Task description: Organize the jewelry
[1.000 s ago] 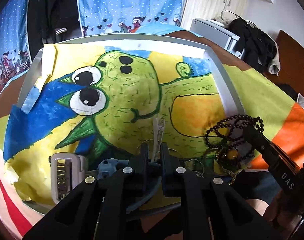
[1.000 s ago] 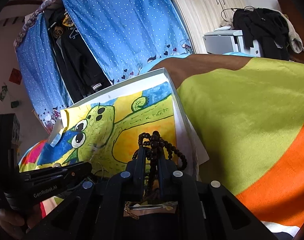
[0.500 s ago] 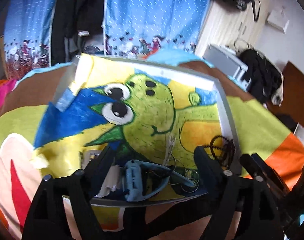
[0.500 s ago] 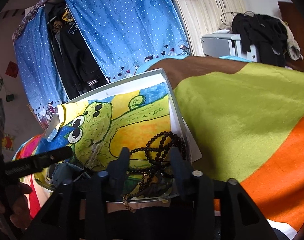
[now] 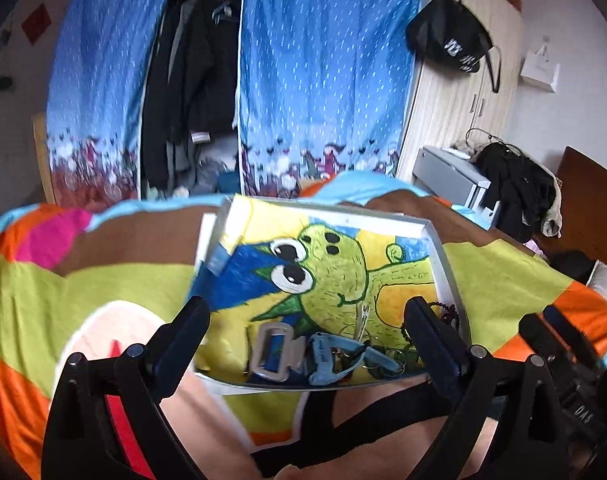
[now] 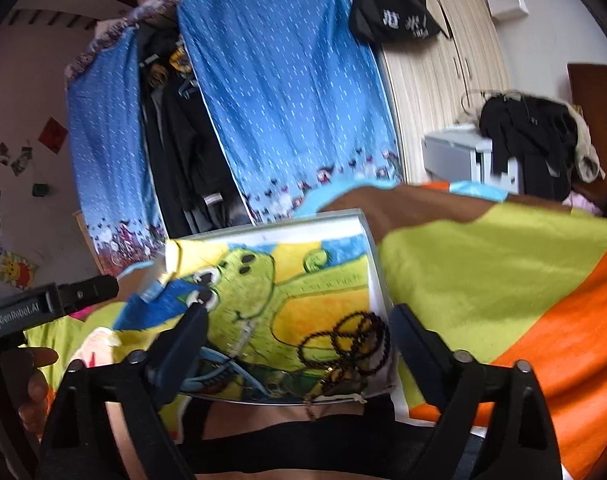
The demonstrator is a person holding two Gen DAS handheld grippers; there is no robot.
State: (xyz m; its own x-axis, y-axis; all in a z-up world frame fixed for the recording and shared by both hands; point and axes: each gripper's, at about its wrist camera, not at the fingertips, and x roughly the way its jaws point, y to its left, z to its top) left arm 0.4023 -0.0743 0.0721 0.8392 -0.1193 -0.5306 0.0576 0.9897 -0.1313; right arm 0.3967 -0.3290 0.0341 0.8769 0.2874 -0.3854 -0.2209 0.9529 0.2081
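Beaded necklace [image 6: 345, 342] lies at the tray's [image 5: 443, 248] five o'clock corner. Left gripper [image 5: 307, 320] and right gripper [image 6: 299, 332], jaws just opened, gape wide, empty.

dark bead necklace [image 6: 353, 344] | coiled loose | lying in tray's [image 6: 377, 280] near right corner

One white tray [image 5: 431, 226], one dark bead necklace [image 6: 353, 340], one blue clip [image 5: 323, 360], one grey buckle [image 5: 273, 350]
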